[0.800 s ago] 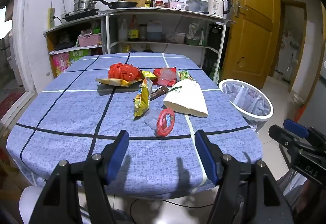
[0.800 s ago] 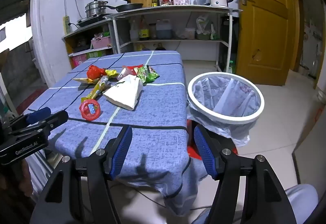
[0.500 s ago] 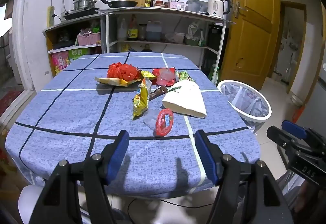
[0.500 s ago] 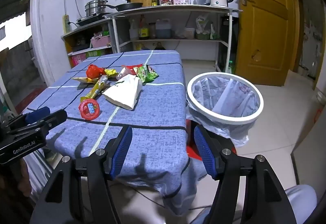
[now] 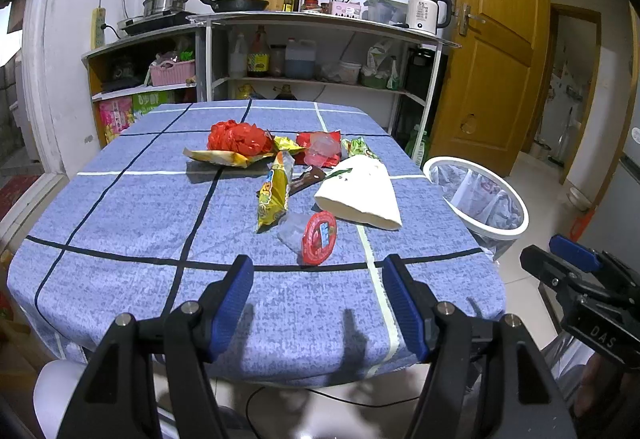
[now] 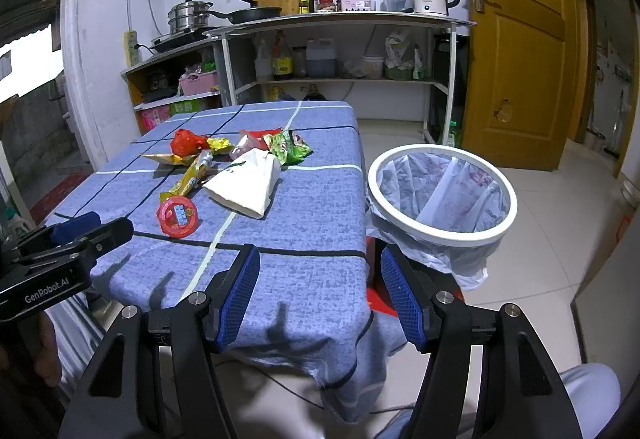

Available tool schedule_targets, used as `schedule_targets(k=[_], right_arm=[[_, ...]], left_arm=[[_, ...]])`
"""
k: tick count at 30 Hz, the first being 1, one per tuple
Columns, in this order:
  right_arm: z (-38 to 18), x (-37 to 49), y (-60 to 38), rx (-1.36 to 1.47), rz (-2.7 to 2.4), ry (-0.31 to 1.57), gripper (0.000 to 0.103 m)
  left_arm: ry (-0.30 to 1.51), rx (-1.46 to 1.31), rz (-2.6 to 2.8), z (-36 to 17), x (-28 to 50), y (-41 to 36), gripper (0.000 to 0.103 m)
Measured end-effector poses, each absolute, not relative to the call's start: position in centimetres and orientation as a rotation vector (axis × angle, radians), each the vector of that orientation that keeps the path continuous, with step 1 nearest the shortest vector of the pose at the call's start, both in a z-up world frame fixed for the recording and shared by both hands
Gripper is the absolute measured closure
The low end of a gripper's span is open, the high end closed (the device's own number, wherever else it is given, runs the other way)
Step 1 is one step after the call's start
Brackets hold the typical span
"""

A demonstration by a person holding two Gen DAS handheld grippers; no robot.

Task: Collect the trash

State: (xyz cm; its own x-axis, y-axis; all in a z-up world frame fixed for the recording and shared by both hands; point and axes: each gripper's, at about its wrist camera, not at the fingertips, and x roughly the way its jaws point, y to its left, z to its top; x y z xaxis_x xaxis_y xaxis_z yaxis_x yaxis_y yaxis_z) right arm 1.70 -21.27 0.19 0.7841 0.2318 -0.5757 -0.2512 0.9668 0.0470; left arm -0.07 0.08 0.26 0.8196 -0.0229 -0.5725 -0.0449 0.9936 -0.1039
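Observation:
Trash lies in a cluster on the blue checked tablecloth (image 5: 120, 207): a red round lid (image 5: 319, 237) on a clear cup nearest me, a yellow snack wrapper (image 5: 274, 193), a white paper bag (image 5: 362, 195), a red crumpled bag (image 5: 238, 137), a red packet (image 5: 320, 153) and a green wrapper (image 6: 289, 147). A white-rimmed bin (image 6: 440, 195) with a plastic liner stands on the floor right of the table. My left gripper (image 5: 316, 299) is open and empty over the table's near edge. My right gripper (image 6: 318, 297) is open and empty over the table's near right corner.
Shelves with pots, a pan, bottles and a kettle (image 5: 426, 13) stand against the back wall. A wooden door (image 5: 496, 51) is at the right. The right gripper (image 5: 580, 279) shows in the left wrist view and the left gripper (image 6: 68, 243) in the right wrist view.
The left gripper has drifted slightly, so the table and trash sit a little lower and leftward in its view. The right view barely changes. Both grippers stay open.

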Motion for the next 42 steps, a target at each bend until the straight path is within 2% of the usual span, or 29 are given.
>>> schedule_targets(k=[42], right_arm=[[0.66,1.36,-21.35,-0.033,0.262,0.611,0.039]], left_arm=[[0.613,-0.120,0.004,0.08,-0.11,-0.23,0.034]])
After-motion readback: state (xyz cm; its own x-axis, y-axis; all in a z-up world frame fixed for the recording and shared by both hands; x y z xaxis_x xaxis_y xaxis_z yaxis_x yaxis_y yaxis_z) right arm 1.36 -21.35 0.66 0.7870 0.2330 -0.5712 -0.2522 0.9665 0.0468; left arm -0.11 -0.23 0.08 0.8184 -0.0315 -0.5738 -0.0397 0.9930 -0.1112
